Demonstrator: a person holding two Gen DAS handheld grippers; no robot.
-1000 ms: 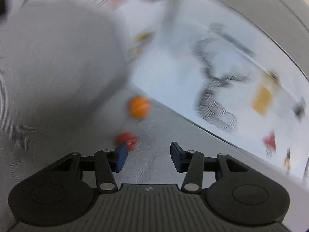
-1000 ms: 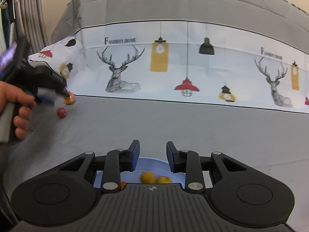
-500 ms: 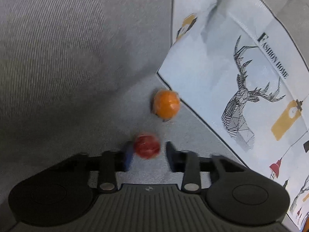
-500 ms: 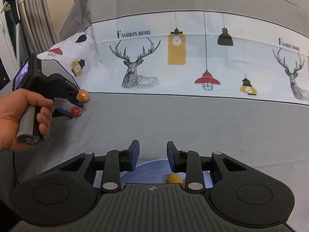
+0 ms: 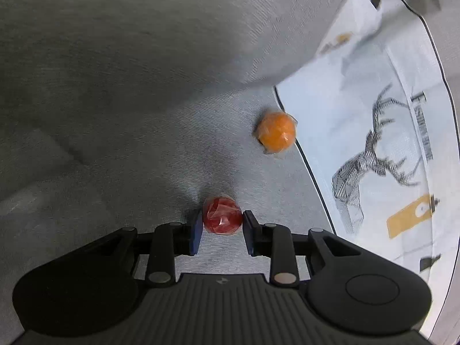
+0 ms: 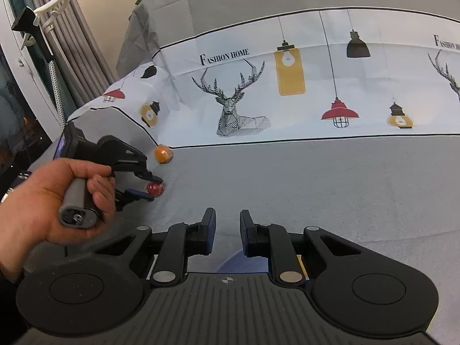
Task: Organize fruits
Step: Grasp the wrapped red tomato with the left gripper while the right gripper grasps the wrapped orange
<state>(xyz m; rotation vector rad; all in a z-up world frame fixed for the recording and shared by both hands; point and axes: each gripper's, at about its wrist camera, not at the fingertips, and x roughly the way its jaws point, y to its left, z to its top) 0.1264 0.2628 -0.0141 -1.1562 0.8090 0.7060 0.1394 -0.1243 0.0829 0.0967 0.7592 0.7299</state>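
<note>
Presently, the left gripper (image 5: 221,224) straddles the wrapped red fruit (image 5: 222,215) on the grey bedspread (image 5: 120,155), jaws apart, the left pad touching; close squarely, gently. Beyond it lies the orange fruit (image 5: 276,132). The right gripper (image 6: 227,230) hovers open, empty.

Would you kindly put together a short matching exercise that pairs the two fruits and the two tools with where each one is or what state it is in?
Things:
1. red fruit
2. orange fruit
3. left tool
4. right tool

Places or states:
A. lying beside the black line of the printed sheet
B. open, nothing between its fingers, above the blue plate
C. between two fingers, on the grey cover
D. straddling a fruit, grip not clearly closed

Pairs: 1-C, 2-A, 3-D, 4-B
</note>
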